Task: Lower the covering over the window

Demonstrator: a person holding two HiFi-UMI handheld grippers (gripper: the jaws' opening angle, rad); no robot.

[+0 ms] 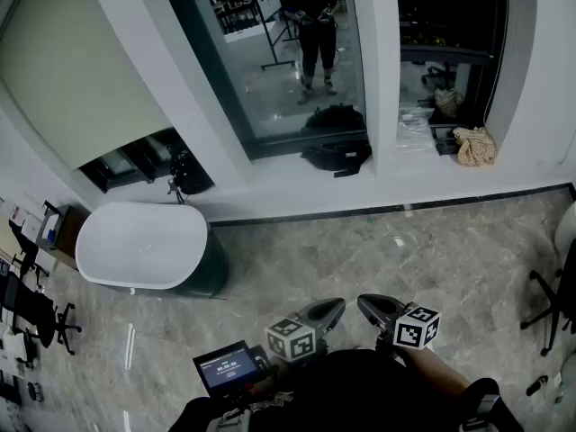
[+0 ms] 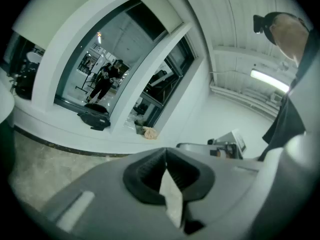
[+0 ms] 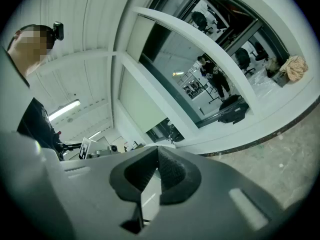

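Two grippers sit near and low in the head view, close against the person's body: the left gripper (image 1: 335, 308) and the right gripper (image 1: 367, 304), their tips side by side above the floor (image 1: 378, 241). At the far left a long blind (image 1: 76, 61) hangs most of the way down its window. The middle window (image 1: 270, 52) to its right shows bare glass, with a black bag (image 1: 337, 154) on the sill. A white tub (image 1: 144, 244) stands below the long blind.

In the left gripper view the fingers are pressed together with nothing between them. Far off, a short blind (image 2: 161, 6) covers only the top of the middle window.

In the right gripper view the fingers are likewise closed and empty, well apart from both blinds.
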